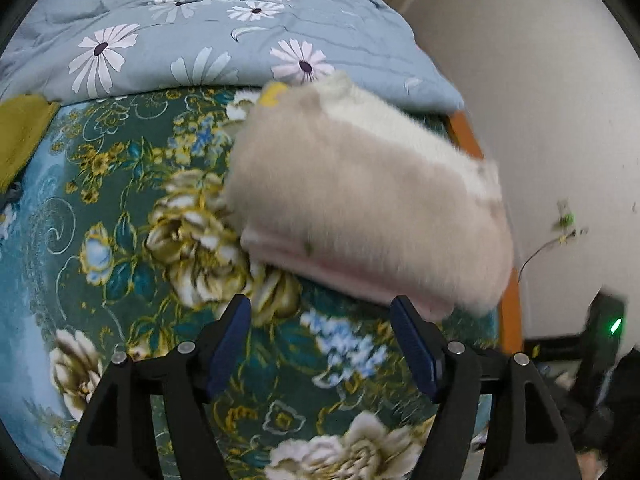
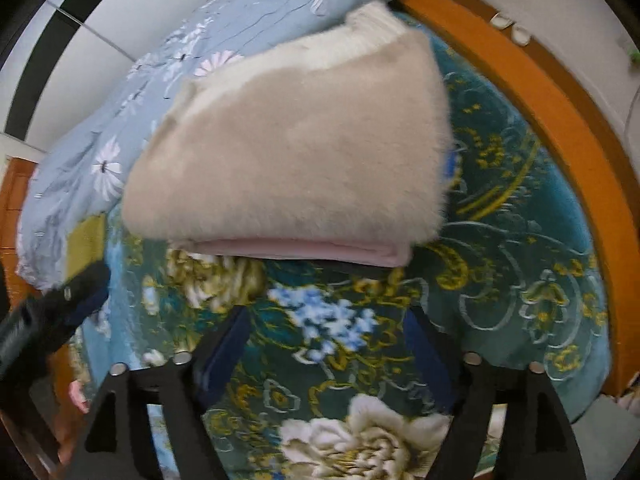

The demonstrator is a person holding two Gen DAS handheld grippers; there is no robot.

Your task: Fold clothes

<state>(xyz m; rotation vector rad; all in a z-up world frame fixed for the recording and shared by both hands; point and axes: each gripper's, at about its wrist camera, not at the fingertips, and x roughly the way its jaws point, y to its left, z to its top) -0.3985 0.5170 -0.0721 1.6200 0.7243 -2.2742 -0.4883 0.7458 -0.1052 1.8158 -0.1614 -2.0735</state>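
A folded fluffy beige garment with a pink lining edge lies on the green floral bedspread, near the bed's right side. My left gripper is open just short of the garment's near edge, nothing between its blue pads. In the right wrist view the same folded garment lies straight ahead, its pink folded edge facing me. My right gripper is open over the bedspread, a little short of that edge and holding nothing. The images are slightly motion-blurred.
A pale blue daisy quilt is bunched at the bed's far end, touching the garment's back. An olive-yellow cloth lies at the far left. An orange wooden bed frame borders the white wall. A black device shows at left.
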